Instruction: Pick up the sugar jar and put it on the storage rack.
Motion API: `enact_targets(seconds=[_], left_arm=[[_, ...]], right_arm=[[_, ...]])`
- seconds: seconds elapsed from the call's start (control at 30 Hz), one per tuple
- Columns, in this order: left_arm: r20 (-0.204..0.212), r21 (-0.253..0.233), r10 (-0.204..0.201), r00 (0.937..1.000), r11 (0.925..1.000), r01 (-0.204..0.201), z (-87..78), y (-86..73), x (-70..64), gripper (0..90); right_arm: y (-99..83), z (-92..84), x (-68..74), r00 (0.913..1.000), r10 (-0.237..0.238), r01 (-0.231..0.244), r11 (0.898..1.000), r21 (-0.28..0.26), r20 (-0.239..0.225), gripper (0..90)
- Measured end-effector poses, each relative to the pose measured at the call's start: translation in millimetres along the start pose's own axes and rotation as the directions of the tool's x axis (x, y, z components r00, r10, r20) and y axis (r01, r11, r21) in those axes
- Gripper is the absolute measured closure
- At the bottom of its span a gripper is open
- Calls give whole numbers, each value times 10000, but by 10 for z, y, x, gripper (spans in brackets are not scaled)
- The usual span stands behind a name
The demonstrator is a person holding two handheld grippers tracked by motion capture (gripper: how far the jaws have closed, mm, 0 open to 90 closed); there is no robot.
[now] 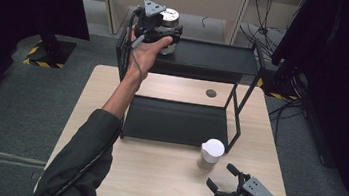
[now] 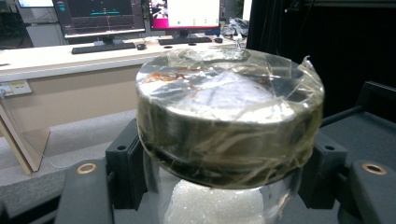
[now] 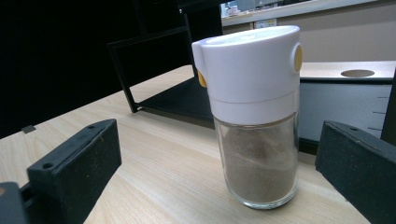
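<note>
My left gripper [image 1: 166, 32] is raised over the left end of the black rack's top shelf [image 1: 212, 57] and is shut on a glass jar [image 1: 171, 18]. In the left gripper view the jar [image 2: 229, 121] has a metal lid wrapped in clear tape and white grains inside, and both jaws press on its sides. A spice jar [image 1: 211, 154] with a white cap stands on the table just in front of the rack. My right gripper [image 1: 221, 177] rests open near the table's front right edge, a little short of it. The right gripper view shows this spice jar [image 3: 254, 116], filled with brown powder, ahead of the parted jaws.
The two-tier black rack stands mid-table, its lower shelf [image 1: 174, 120] bare. The wooden table [image 1: 153, 176] has a round hole [image 1: 211, 93] near its back edge. Dark curtains hang at both sides. A desk with monitors [image 2: 102, 18] lies beyond.
</note>
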State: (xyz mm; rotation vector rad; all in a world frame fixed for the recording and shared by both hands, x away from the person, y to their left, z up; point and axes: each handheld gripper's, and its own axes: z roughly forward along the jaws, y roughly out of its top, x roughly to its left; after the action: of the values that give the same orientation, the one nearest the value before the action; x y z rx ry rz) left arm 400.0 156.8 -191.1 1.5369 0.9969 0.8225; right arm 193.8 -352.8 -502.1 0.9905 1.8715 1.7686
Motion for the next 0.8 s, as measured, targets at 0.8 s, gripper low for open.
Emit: enact_targets(seconds=[0.8], left_arm=[[-490,-383,-762,9959,9965,744,48,-142,-41,79]], right_arm=[[1,5,5,10000,-7,7,10000,28,-30,6]])
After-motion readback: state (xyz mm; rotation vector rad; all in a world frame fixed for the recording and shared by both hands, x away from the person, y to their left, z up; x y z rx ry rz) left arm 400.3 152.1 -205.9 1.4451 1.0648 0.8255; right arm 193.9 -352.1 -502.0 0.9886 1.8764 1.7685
